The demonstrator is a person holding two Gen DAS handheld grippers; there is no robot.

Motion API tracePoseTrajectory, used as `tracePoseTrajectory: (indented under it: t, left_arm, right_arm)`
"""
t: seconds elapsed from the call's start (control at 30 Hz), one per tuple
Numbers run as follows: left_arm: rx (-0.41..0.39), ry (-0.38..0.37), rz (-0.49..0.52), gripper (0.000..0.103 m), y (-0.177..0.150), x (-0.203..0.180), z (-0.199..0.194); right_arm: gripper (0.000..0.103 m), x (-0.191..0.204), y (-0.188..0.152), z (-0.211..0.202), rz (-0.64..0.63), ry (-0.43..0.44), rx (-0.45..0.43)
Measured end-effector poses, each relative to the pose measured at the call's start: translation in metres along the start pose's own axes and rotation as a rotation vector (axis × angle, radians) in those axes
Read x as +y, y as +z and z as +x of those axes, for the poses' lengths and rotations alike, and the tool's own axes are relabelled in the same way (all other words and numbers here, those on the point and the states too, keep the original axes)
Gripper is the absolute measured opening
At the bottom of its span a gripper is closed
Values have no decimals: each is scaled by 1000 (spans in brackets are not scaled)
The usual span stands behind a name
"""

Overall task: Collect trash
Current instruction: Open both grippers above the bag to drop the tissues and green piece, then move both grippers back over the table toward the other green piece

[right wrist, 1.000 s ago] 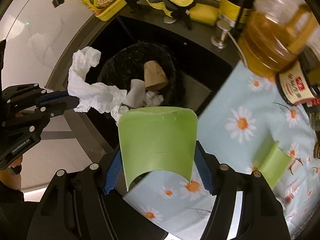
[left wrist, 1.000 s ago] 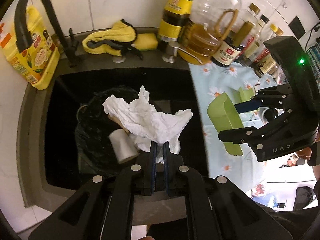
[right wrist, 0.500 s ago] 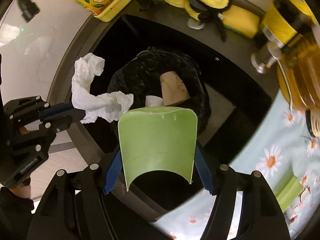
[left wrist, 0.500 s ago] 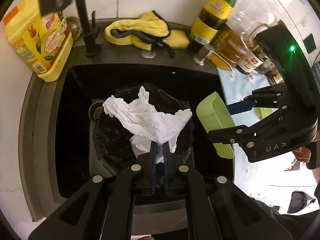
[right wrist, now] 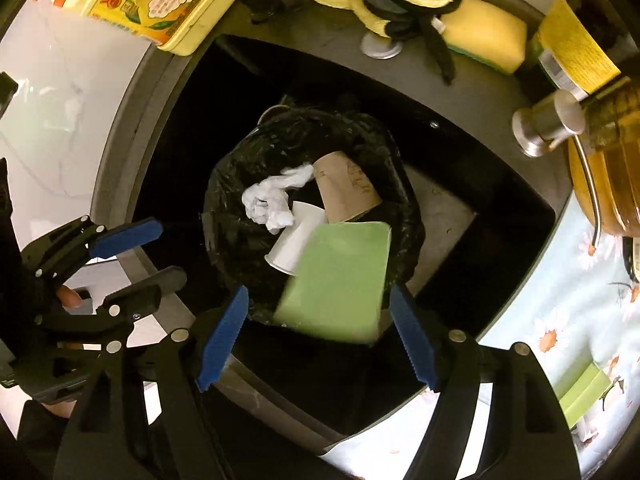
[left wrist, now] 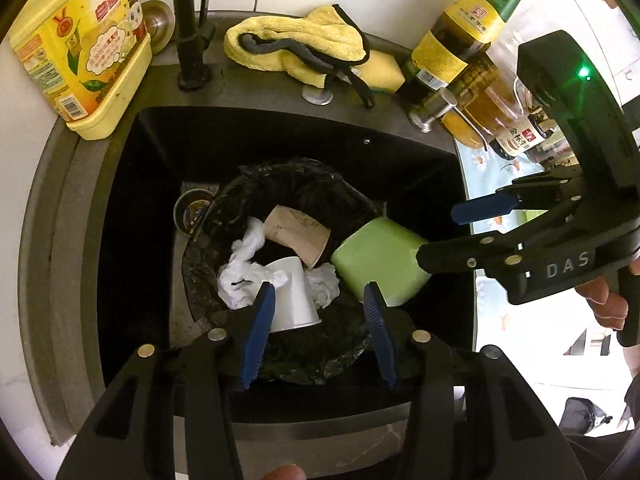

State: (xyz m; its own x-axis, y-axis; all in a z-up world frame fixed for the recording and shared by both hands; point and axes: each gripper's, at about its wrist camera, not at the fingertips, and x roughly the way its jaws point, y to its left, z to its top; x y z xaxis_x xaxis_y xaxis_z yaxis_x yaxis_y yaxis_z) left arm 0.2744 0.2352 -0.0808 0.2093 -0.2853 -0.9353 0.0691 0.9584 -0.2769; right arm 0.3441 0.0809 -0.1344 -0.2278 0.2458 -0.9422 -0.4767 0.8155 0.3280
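Since a second ago both loads have left the fingers: the tissue (left wrist: 244,272) that the left gripper (left wrist: 318,330) pinched and the green card (left wrist: 380,266) that the right gripper (left wrist: 440,232) held now lie in the bin (left wrist: 208,280), which stands in the sink (left wrist: 120,240).

In the left wrist view the left fingers are spread wide above the bin's near rim, holding nothing. The tissue is draped by a white cup (left wrist: 294,294), with a brown cup (left wrist: 298,234) behind it; the card leans against the bin's right side. The right fingers look parted and empty.

In the right wrist view the right gripper (right wrist: 316,338) is spread over the card (right wrist: 340,276), which tilts half across the bin (right wrist: 224,200) rim — blurred, perhaps not settled. The left gripper (right wrist: 148,252) stands open left of the bin.

Another green piece (right wrist: 584,392) remains on the bench, right of the bin. It is likely light, thin, springy and smooth — best pinched across one free edge, firmly enough not to slip.
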Motion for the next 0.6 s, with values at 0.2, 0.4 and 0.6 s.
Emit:
tracePoseTrajectory:
  t: [0.2, 0.4, 0.6]
  left_arm:
    - [-4, -1, 22, 44, -3, -11, -2]
    - [-9, 0, 46, 44, -11, -26, -5]
    - [-2, 8, 84, 44, -16, -44, -4]
  right_arm:
    - [75, -1, -16, -9, 5, 9, -19]
    - [75, -11, -34, -19, 32, 13, -50]
    - [77, -34, -63, -35, 72, -19, -87]
